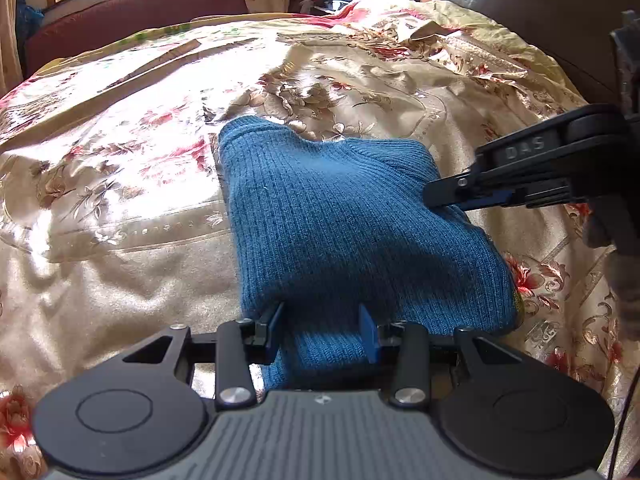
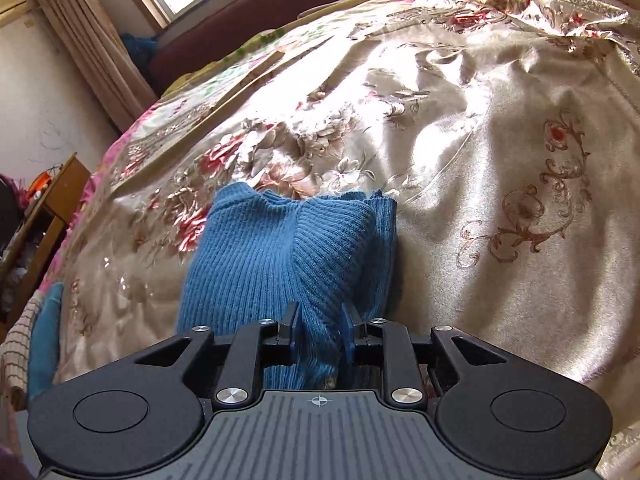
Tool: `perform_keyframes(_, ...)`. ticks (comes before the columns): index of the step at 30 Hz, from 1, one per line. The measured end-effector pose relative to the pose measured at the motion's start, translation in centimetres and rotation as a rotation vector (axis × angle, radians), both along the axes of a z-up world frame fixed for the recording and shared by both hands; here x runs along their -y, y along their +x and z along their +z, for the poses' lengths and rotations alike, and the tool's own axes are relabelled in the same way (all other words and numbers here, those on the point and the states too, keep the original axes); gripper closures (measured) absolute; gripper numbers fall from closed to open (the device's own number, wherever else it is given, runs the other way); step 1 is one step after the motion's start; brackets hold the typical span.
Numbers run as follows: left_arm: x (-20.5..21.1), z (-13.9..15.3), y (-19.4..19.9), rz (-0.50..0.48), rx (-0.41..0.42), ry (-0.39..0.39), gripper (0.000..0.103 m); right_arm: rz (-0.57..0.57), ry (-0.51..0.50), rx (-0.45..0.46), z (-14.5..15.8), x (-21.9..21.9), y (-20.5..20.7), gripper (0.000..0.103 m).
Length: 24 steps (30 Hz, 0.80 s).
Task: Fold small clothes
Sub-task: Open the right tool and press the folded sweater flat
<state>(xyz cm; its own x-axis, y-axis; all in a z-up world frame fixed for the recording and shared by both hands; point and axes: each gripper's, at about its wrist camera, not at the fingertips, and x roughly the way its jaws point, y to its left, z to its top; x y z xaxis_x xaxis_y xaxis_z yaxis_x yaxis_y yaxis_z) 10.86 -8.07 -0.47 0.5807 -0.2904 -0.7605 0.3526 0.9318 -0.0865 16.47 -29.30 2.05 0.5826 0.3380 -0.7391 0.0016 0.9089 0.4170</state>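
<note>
A blue ribbed knit garment (image 1: 340,220) lies folded on a floral satin bedspread (image 1: 120,200). My left gripper (image 1: 322,330) has its jaws partly open around the garment's near edge, with cloth bunched between the blue pads. My right gripper shows from the right in the left wrist view (image 1: 434,200), its fingers closed on the garment's right side. In the right wrist view the right gripper (image 2: 320,330) pinches a raised fold of the garment (image 2: 280,248) between its pads.
A dark red sofa (image 1: 140,8) stands under a window beyond the bed. A dark headboard (image 1: 540,8) is at the far right. A wooden table (image 2: 48,200) with clutter stands left of the bed. A checked cloth (image 2: 18,340) lies at the bed's left edge.
</note>
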Motion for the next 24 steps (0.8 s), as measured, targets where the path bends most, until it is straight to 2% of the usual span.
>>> perform_keyframes(1, 0.1, 0.0, 0.0, 0.0, -0.001, 0.003, 0.059, 0.005, -0.006, -0.006, -0.5, -0.4, 0.4, 0.073)
perform_keyframes(4, 0.2, -0.1, 0.2, -0.003, -0.002, 0.007, 0.059, -0.002, -0.035, -0.003, -1.3, -0.9, 0.5, 0.073)
perform_keyframes(6, 0.3, -0.2, 0.2, 0.0, -0.004, 0.006, 0.059, -0.01, -0.029, 0.001, -1.3, -0.7, 0.1, 0.078)
perform_keyframes(8, 0.3, -0.2, 0.2, 0.001, -0.004, 0.005, 0.059, -0.02, -0.019, 0.001, -1.2, -0.1, -0.2, 0.089)
perform_keyframes(12, 0.2, 0.1, 0.1, 0.003, 0.0, -0.004, 0.059, -0.072, 0.009, 0.011, -1.0, 1.8, -1.4, 0.096)
perform_keyframes(15, 0.1, 0.2, 0.3, 0.01, 0.009, -0.015, 0.058, -0.103, 0.027, -0.017, -2.3, 2.6, -1.8, 0.096)
perform_keyframes(17, 0.4, -0.4, 0.7, 0.007, -0.013, 0.01, 0.058, -0.098, 0.009, -0.033, -2.8, 2.4, -1.6, 0.095)
perform_keyframes(20, 0.8, -0.6, 0.6, 0.004, -0.022, 0.047, 0.056, -0.097, -0.032, 0.003, -1.1, 1.9, -2.1, 0.091)
perform_keyframes(22, 0.6, -0.1, 0.3, 0.009, -0.019, 0.034, 0.056, -0.11, -0.065, 0.034, 0.1, 1.7, -3.1, 0.086)
perform_keyframes(24, 0.1, 0.5, 0.0, 0.019, -0.014, 0.012, 0.055, -0.094, -0.112, 0.091, 1.5, 1.0, -4.5, 0.086)
